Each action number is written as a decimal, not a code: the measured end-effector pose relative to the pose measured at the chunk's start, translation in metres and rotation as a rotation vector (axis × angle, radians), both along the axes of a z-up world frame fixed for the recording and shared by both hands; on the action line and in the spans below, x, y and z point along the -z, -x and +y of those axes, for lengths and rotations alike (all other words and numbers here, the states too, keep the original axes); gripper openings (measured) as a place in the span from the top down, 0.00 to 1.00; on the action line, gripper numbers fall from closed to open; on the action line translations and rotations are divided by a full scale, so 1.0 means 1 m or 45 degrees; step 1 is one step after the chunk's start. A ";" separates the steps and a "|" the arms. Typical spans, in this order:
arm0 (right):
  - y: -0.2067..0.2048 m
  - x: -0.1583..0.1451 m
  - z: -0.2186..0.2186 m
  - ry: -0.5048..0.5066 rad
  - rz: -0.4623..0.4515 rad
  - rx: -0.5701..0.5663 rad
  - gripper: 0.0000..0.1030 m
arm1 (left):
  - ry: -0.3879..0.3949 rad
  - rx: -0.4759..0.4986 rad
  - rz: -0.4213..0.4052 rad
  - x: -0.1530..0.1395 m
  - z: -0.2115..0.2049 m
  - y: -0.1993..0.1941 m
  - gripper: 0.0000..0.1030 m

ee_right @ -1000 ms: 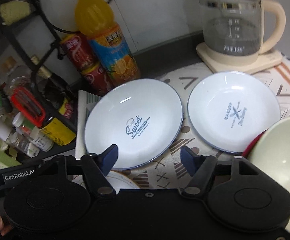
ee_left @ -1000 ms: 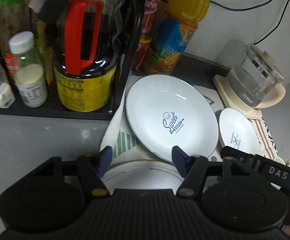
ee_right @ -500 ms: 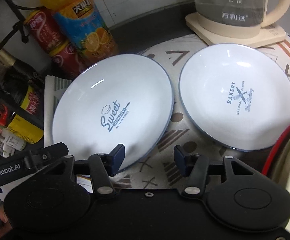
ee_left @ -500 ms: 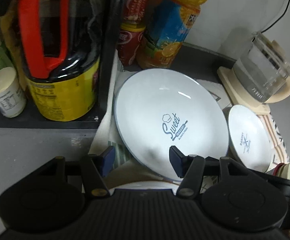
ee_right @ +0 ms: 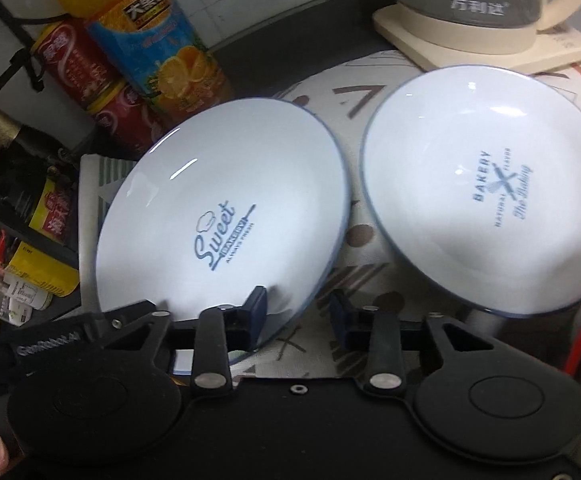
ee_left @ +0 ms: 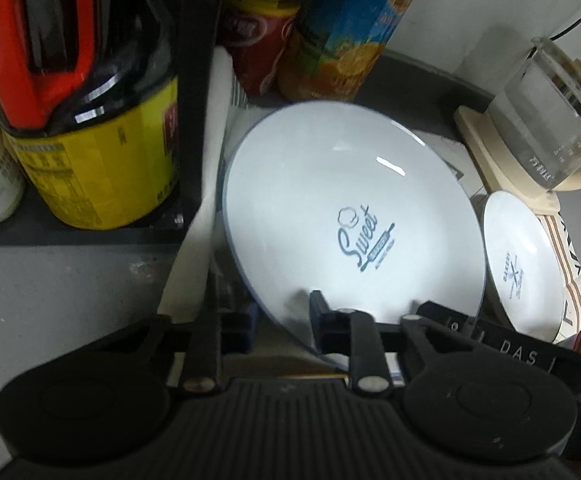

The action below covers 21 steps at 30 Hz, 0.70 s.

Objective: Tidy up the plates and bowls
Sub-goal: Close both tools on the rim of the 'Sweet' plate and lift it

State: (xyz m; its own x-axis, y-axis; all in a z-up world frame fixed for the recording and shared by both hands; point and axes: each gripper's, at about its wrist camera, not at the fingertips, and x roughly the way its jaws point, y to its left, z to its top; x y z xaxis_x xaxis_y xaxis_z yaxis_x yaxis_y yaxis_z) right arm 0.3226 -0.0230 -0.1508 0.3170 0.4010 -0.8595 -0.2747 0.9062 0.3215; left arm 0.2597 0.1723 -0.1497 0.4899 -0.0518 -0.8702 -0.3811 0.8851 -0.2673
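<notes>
Glossy round "Sweet" plate (ee_left: 350,216), blue-rimmed, beside matching "Bakery" plate (ee_right: 486,216), patterned cloth (ee_right: 370,248)

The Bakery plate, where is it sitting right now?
In the right wrist view the Bakery plate lies on the patterned mat, right of the Sweet plate and just in front of the glass kettle.
</notes>
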 end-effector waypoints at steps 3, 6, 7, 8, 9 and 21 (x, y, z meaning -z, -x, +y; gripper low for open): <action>0.000 0.001 0.002 -0.016 0.005 -0.009 0.80 | 0.007 -0.003 -0.004 0.001 0.000 0.000 0.79; 0.004 -0.007 0.002 -0.019 -0.054 -0.026 0.82 | -0.011 0.009 -0.039 -0.007 -0.001 0.001 0.80; 0.005 -0.011 0.002 -0.026 -0.073 -0.031 0.82 | -0.010 0.013 -0.058 -0.010 0.000 0.002 0.80; 0.005 -0.014 0.000 -0.031 -0.080 -0.027 0.82 | -0.001 0.015 -0.065 -0.013 0.000 0.003 0.80; 0.005 -0.017 -0.002 -0.041 -0.076 -0.018 0.82 | 0.007 0.014 -0.062 -0.016 0.000 0.004 0.80; 0.026 -0.042 -0.025 -0.071 -0.148 -0.028 0.82 | 0.020 -0.012 -0.110 -0.042 -0.018 0.035 0.80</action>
